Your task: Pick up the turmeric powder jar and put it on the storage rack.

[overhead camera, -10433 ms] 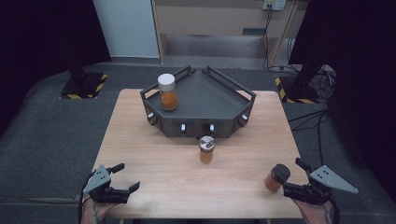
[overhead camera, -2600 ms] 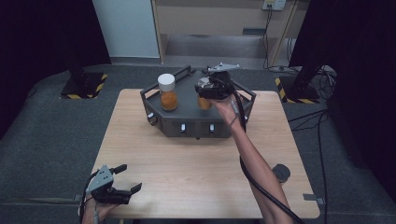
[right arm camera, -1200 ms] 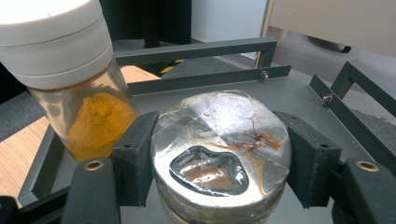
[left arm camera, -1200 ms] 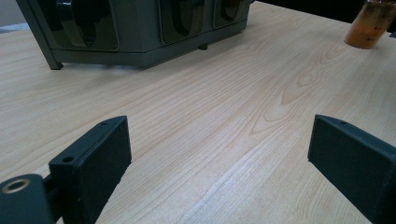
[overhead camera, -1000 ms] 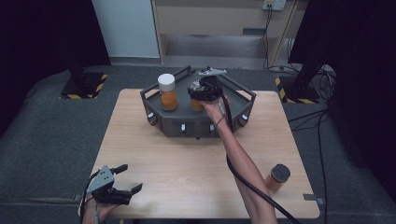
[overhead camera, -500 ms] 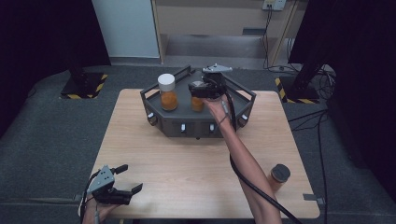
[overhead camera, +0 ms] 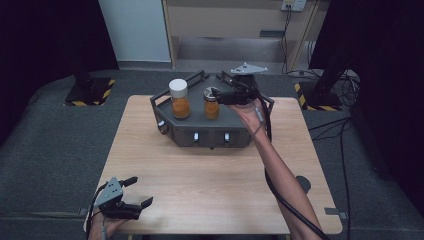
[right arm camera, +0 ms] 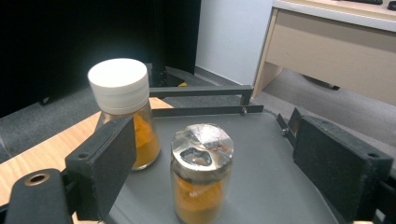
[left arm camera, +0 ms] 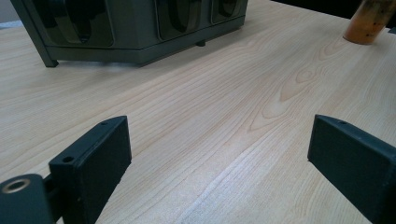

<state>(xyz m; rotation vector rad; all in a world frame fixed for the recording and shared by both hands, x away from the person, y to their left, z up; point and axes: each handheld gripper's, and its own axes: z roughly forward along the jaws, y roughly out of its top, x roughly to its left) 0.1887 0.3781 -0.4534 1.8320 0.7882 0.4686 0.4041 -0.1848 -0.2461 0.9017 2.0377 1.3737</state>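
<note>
Foil-capped jar stands upright on the grey tray, just right of the white-lidded jar.
Left gripper rests at the near-left tabletop edge, fingers spread and empty, well apart from the tray. Foil-capped jar's long axis is vertical, cap up. Right gripper sits just right of the cap; its jaws have just been opening, fingers released, jar low between them, untouched. A third jar waits at the near right.

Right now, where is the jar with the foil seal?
In the high view, the foil-sealed jar stands on the dark tray, right of the white-capped jar.
</note>
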